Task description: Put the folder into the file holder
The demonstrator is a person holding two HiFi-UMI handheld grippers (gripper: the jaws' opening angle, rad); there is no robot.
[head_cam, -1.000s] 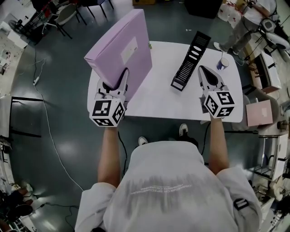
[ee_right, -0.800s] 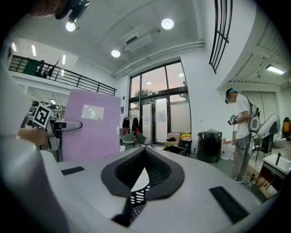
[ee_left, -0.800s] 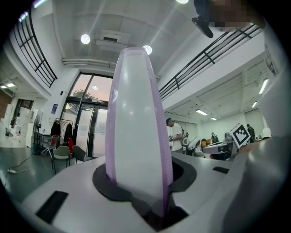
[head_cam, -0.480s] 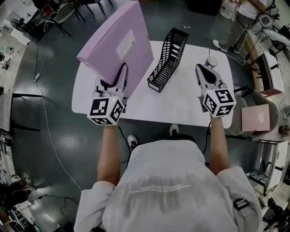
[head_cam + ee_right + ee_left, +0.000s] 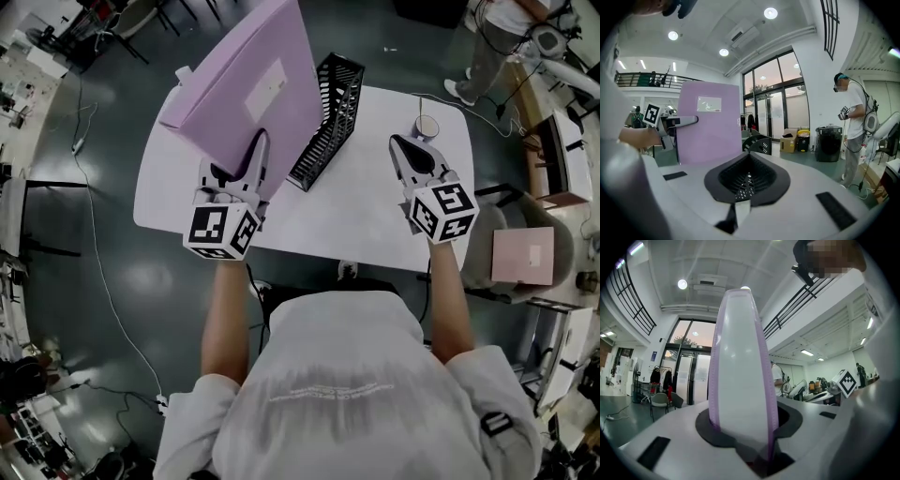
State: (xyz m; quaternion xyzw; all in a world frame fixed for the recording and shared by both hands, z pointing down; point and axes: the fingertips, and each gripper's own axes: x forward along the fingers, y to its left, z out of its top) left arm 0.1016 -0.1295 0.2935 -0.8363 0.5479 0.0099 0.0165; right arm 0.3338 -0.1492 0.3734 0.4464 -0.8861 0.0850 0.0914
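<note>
A thick lilac folder (image 5: 248, 94) with a white label is held up off the white table (image 5: 370, 211), tilted, its lower edge clamped in my left gripper (image 5: 246, 167). In the left gripper view the folder's white spine (image 5: 740, 366) fills the space between the jaws. A black mesh file holder (image 5: 328, 122) stands upright on the table just right of the folder, its open top facing up. My right gripper (image 5: 405, 150) hovers over the table's right part, shut and empty. The right gripper view shows the folder (image 5: 708, 123) at left and the holder (image 5: 758, 143) ahead.
A small round cup (image 5: 427, 127) sits near the table's far right corner. A pink box (image 5: 523, 255) lies on a surface right of the table. Another person (image 5: 852, 126) stands off to the right. Chairs and cables lie on the dark floor at left.
The view has shifted, so the table and file holder sit further left in frame. The holder has gone from lying flat to standing close beside the folder. Both grippers keep their grip states.
</note>
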